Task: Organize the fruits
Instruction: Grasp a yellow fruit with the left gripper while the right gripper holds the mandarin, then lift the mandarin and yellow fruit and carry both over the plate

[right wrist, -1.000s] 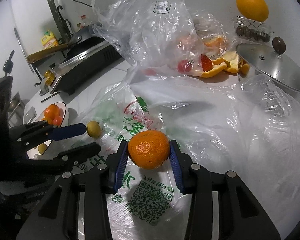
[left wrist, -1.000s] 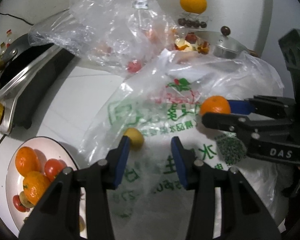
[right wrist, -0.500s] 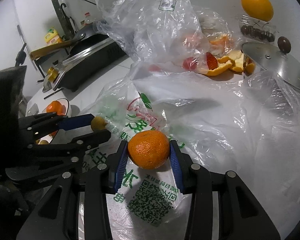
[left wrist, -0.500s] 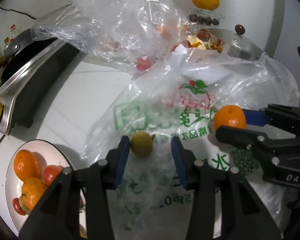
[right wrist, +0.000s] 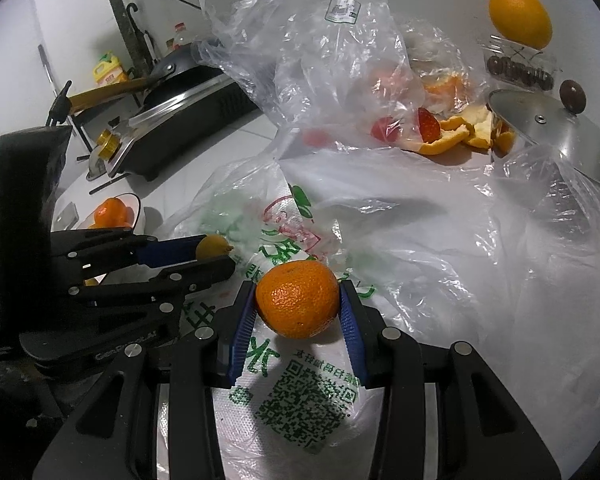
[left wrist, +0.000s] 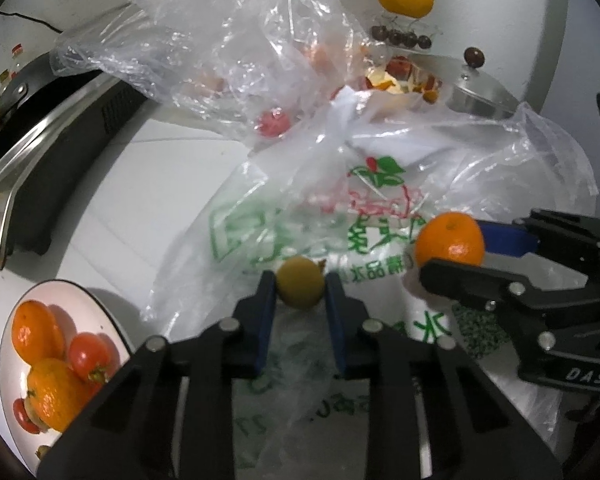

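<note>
Gripping tight, the left gripper (left wrist: 300,296) has its blue ribbed pads pressed on a small yellow-green fruit (left wrist: 300,283), round and dull-skinned, sitting right at the fingertips over the crinkled printed plastic bag (left wrist: 308,220). Beside it, the right gripper (right wrist: 298,312) clamps a plump orange (right wrist: 297,299), its skin bright and pebbled, held just above the bag's green lettering and square code. Both tools angle steeply down toward the white counter (left wrist: 140,184), fingers nearly side by side, the left one's black arms reaching in from the left edge of the right wrist view. A white plate (left wrist: 100,304) at lower left carries glossy oranges and smooth red tomatoes. Behind, a clear crumpled bag (right wrist: 300,40) and a shiny steel lid (right wrist: 548,128).
</note>
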{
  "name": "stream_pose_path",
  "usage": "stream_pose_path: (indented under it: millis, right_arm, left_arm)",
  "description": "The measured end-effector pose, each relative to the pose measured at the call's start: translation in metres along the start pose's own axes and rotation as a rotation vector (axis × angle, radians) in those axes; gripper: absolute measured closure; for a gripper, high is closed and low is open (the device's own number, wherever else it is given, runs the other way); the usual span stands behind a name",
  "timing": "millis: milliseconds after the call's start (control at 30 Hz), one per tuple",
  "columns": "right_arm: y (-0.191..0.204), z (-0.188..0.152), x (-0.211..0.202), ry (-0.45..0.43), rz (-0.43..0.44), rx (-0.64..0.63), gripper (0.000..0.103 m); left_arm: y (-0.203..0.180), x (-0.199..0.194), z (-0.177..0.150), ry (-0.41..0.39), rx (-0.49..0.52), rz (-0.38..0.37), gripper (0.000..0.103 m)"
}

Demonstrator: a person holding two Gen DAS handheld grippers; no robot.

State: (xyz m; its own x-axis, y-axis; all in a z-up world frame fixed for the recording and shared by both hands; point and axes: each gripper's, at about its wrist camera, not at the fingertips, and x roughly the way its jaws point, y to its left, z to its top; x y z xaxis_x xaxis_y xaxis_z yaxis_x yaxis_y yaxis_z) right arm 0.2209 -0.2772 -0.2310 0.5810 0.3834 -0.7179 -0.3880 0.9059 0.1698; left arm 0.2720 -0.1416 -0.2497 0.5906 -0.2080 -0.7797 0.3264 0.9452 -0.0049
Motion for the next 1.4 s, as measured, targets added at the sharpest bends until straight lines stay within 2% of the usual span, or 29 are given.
stream_pose_path:
  millis: [467,900,1400]
  right_arm:
    - [0.000,0.000,0.000,0.002,-0.001,0.003,0.060]
    - [0.002,-0.001,-0.002,-0.004,-0.014,-0.002,0.060]
    - [0.023,-0.003,-0.031,-0.034,-0.043,-0.021,0.060]
  left_arm:
    - [-0.009,-0.019,0.002,-0.038,0.026,-0.070,0.077]
    - [-0.018,-0.034,-0.003,-0.056,0.055,-0.072,0.077]
    - [-0.024,-0.071,-0.021,-0.101,0.068,-0.087,0.077]
